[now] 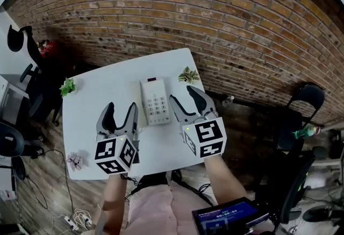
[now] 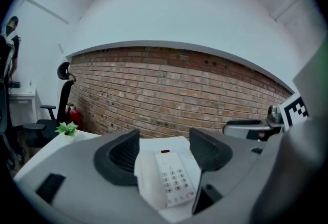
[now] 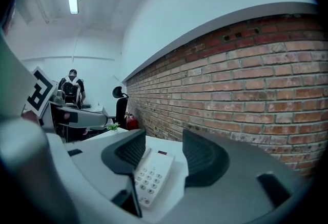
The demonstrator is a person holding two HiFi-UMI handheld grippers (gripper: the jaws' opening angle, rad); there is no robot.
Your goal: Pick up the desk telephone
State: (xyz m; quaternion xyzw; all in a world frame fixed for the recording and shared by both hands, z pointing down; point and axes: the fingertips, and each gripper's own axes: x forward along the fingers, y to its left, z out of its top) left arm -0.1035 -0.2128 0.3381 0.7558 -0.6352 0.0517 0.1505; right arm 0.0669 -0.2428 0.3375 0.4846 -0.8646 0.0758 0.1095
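Two grippers: left gripper (image 1: 121,107) and right gripper (image 1: 184,95) sit either side of the desk telephone (image 1: 155,101); neither has hold of it.
Phone: lies flat, keypad up, on the white bench (image 1: 102,80), about mid-width, towards the far edge. Handset looks seated on the left of the body.
Left jaws: wide apart, nothing between the pads. In my left gripper view the phone shows through the gap, out beyond the tips. The gripper is near and left of the phone.
Right jaws: also wide apart and empty. Its left tip is just beside the phone's right edge; looks apart, but I can't rule out contact.
Done: approach only, by my read. Both grippers point at the phone.
To do: close in, get pads on the long sides, squeeze, lift it clear of the bench. So the whole pick remains.
Clutter: green plant (image 1: 67,87) at the bench's left edge, striped plant (image 1: 188,75) at the far right corner near my right gripper, pink plant (image 1: 75,160) at the near left corner.
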